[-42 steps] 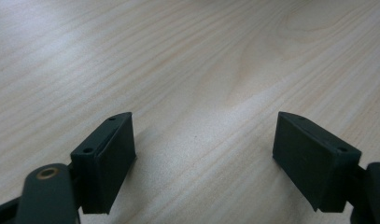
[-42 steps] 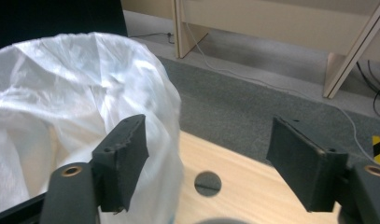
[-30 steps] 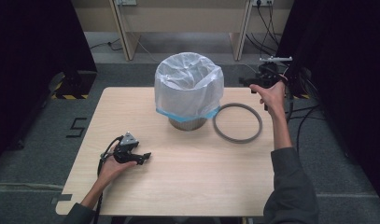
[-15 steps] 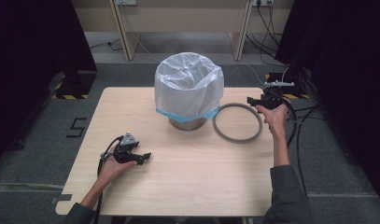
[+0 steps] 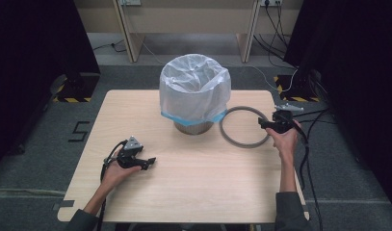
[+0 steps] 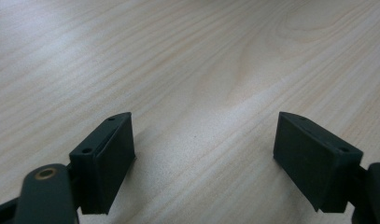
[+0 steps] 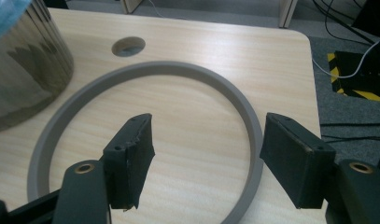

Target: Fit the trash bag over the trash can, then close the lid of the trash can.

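A metal bin (image 5: 193,126) lined with a white plastic bag (image 5: 193,89) stands at the table's far middle. Its shiny wall (image 7: 24,65) fills the right gripper view's left edge. A grey ring (image 5: 224,134) lies flat to the bin's right. My right gripper (image 5: 262,124) hangs low over the ring's right side. Its jaws have just been closing but stay open (image 7: 208,154), one inside the ring (image 7: 178,67) and one outside, with the rim between them untouched. My left gripper (image 5: 151,160) rests near the table's front left, open (image 6: 204,154) over bare wood.
The wooden table (image 5: 208,192) has a round cable hole (image 7: 128,45) beyond the ring. Cables trail off the right edge over grey carpet (image 5: 338,159). Desk legs and black-yellow floor markings (image 5: 292,96) lie behind.
My right hand has come down from above the table's right edge to the ring's right side. The left hand has stayed put.
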Available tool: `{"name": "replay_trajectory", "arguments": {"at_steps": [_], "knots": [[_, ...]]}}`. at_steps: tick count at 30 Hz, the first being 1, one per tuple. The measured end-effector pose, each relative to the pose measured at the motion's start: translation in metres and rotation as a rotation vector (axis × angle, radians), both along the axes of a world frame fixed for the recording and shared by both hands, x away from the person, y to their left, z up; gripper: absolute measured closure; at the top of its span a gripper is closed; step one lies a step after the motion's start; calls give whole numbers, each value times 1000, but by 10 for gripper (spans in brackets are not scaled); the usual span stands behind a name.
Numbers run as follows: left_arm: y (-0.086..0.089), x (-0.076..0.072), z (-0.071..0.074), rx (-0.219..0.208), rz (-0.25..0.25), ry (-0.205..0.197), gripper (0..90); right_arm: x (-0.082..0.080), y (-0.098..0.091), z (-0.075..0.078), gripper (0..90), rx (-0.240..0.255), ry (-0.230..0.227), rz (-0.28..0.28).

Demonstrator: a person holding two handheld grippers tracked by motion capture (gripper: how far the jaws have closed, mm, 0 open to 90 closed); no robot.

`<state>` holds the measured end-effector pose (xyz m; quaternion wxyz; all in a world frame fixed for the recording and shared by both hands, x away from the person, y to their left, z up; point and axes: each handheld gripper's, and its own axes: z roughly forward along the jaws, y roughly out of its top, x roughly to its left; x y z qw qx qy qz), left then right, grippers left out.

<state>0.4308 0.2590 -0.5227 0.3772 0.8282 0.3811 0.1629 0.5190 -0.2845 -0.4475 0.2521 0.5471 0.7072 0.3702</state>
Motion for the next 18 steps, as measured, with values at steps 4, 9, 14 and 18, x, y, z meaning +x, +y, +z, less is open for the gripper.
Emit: {"name": "replay_trajectory", "arguments": {"at_steps": [4,9,14,18], "knots": [[0,0,0,0,0,0,195,-2,-3,-11,341,16,9,-15],[0,0,0,0,0,0,195,-1,-5,-23,341,26,38,-21],[0,0,0,0,0,0,196,4,-6,-27,341,23,50,-25],[0,0,0,-2,2,-1,196,8,-5,-30,342,12,61,-23]]}}
